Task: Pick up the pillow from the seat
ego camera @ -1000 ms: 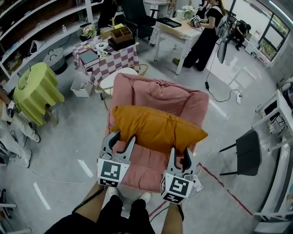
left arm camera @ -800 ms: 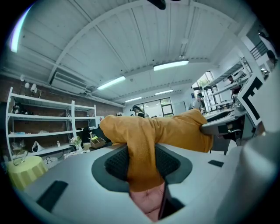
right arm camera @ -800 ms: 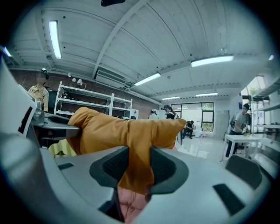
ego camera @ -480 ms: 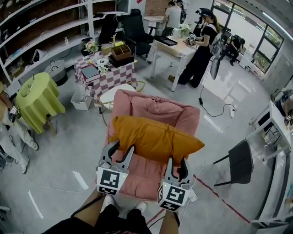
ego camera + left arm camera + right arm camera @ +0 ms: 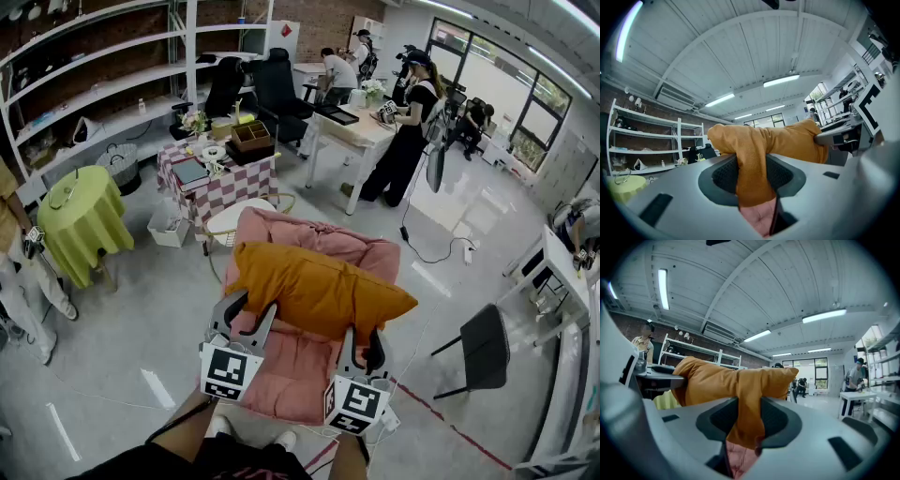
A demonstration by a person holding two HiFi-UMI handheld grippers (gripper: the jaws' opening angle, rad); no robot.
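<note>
An orange pillow (image 5: 319, 289) hangs lifted over the pink cushioned seat (image 5: 309, 239). My left gripper (image 5: 242, 314) is shut on its near left edge, and my right gripper (image 5: 361, 345) is shut on its near right edge. In the left gripper view the orange pillow (image 5: 754, 154) is pinched between the black pads, with pink seat fabric showing below. The right gripper view shows the same pillow (image 5: 740, 390) squeezed between that gripper's pads. Both grippers point upward toward the ceiling.
A small white round table (image 5: 234, 217) stands behind the seat, a checkered table (image 5: 220, 173) with boxes beyond it. A yellow-green draped table (image 5: 80, 220) is at left, a dark chair (image 5: 478, 347) at right. Several people work at a desk (image 5: 352, 127) at the back.
The pillow and both grippers have risen a little off the seat. The head view has tilted up, so more of the room's back shows.
</note>
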